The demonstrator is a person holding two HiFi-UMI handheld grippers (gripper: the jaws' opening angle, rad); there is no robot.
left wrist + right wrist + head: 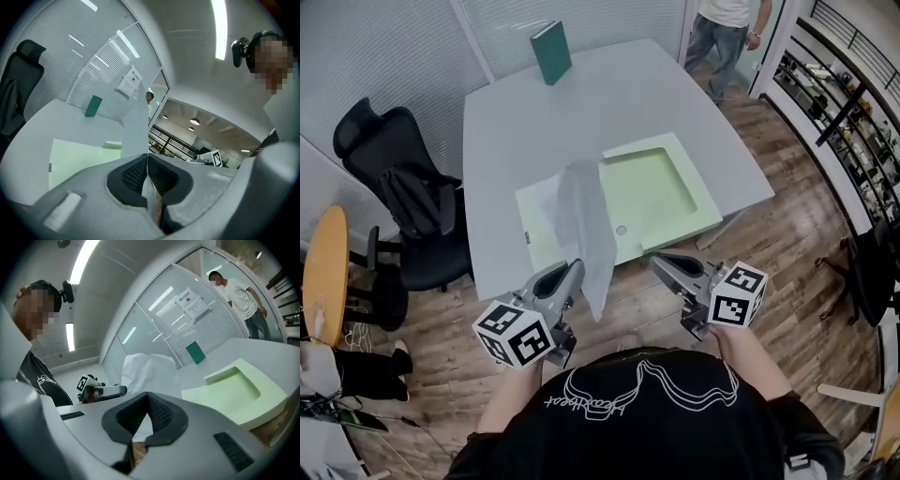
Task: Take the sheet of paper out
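A white sheet of paper (586, 234) hangs lifted above the open pale green box (661, 192) on the grey table (516, 122). My left gripper (575, 269) is shut on the sheet's near lower edge, at the table's front. In the left gripper view the paper (135, 126) stands edge-on and runs down between the closed pads of the left gripper (147, 157). My right gripper (658, 262) hovers to the right of the sheet, apart from it, jaws together and holding nothing. In the right gripper view the sheet (150, 371) rises beyond the right gripper (148, 395).
A green book (551, 52) stands upright at the table's far edge. A black office chair (403, 197) sits left of the table, with a yellow round table (323, 272) beside it. A person (722, 28) stands beyond the far right corner. Shelving (844, 112) lines the right wall.
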